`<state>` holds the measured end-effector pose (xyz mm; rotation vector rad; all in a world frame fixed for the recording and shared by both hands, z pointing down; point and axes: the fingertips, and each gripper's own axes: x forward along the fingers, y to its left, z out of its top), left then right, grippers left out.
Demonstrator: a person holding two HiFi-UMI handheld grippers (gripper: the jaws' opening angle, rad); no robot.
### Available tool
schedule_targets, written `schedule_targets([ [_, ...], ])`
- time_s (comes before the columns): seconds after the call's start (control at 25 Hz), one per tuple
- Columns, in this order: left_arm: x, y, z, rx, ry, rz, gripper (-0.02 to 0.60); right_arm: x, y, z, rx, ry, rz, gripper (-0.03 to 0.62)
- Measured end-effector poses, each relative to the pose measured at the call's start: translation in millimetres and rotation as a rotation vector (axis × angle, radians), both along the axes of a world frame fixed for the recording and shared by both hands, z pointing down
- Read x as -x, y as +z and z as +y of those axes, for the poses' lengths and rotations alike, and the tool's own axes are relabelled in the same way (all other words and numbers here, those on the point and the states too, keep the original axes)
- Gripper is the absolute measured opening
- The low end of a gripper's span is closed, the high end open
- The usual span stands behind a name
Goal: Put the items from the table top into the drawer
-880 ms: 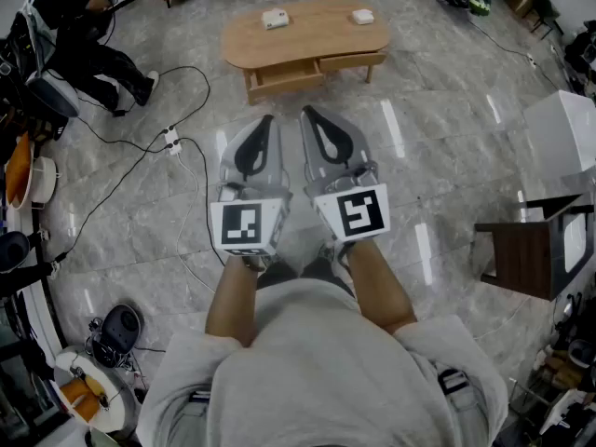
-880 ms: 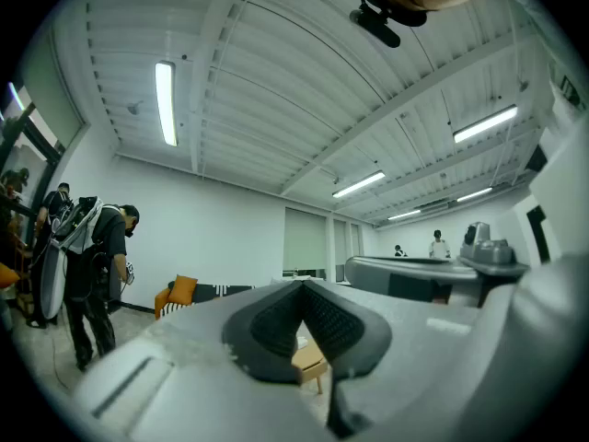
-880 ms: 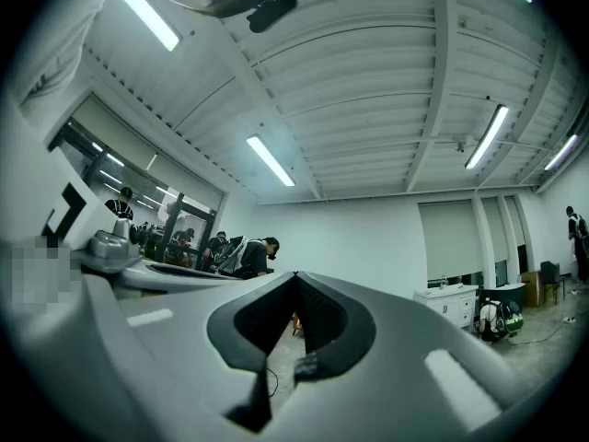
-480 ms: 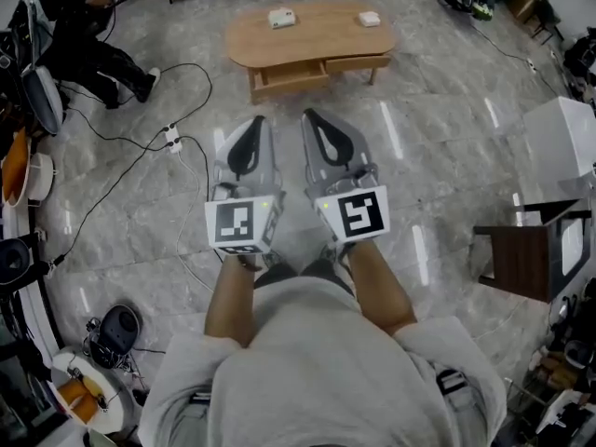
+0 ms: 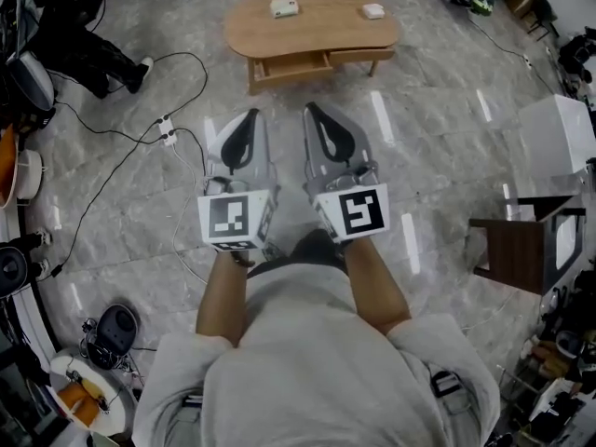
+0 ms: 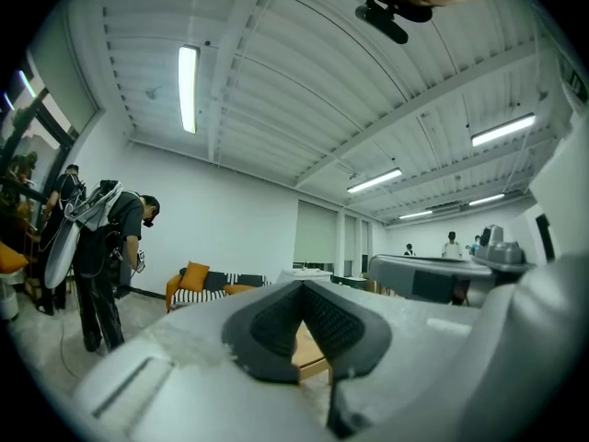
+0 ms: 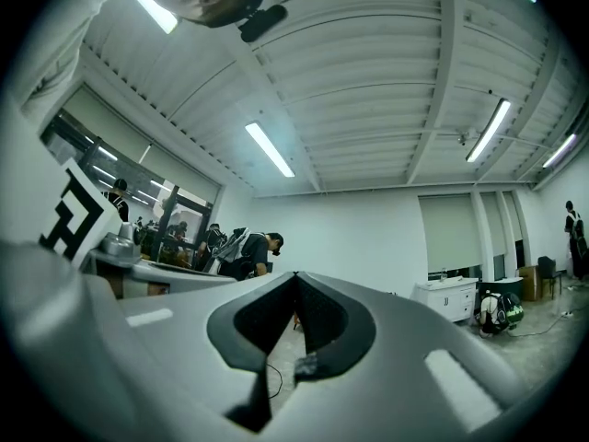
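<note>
Left gripper (image 5: 248, 119): jaws pressed together, nothing between.
Right gripper (image 5: 314, 116): jaws pressed together, nothing between.
Heading: both aimed ahead at the table (image 5: 326, 28), well apart from it.
Table axis: long side lying across the line of approach.
Left box (image 5: 284, 7): on the tabletop, far ahead, nearer the left gripper.
Right box (image 5: 374, 11): on the tabletop, ahead and to the right, nearer the right gripper.
Drawer (image 5: 291, 66): open at the near edge, below the left box.
Next, likely: close the gap before any reach.
</note>
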<state>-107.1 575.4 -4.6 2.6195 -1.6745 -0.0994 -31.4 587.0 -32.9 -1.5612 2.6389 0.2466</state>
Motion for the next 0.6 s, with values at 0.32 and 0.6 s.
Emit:
schedule_targets([
  [0.32, -11, 15, -71, 0.027, -0.022, 0.011, 0.018, -16, 12, -75, 0.035, -0.001, 0.009, 0.008],
  [0.6, -15, 18, -183, 0.049, -0.069, -0.004, 0.018, -23, 22, -188, 0.057, -0.065, 0.006, 0.006],
])
